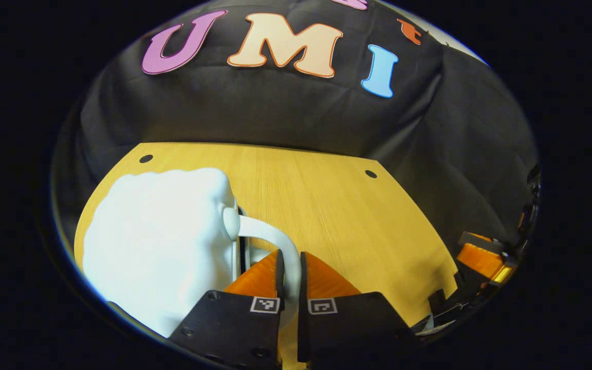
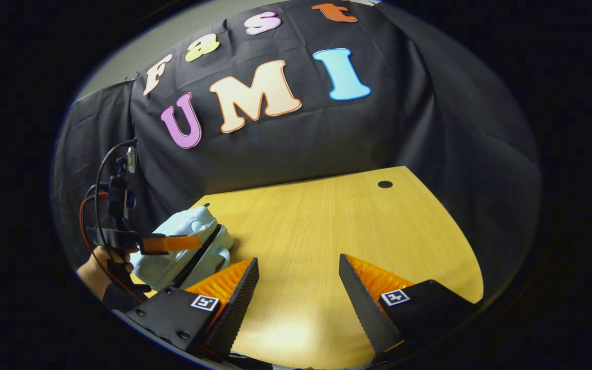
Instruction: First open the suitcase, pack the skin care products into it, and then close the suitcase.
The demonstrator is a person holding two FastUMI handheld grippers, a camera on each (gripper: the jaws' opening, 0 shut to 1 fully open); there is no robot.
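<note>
Left gripper view has the left claw (image 1: pixel 290 277) clamped narrow on the curved white handle (image 1: pixel 275 241) of the small pale-blue hard-shell suitcase (image 1: pixel 157 246). It looks light, rigid and slick, so that handle seems the surest hold; the right claw (image 2: pixel 298 288) gapes wide above the yellow wooden desk (image 2: pixel 327 221).

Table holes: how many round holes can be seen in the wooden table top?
2. In the left gripper view, one hole lies near the far left corner of the table and the other hole near the far right corner. The suitcase may hide more.
</note>
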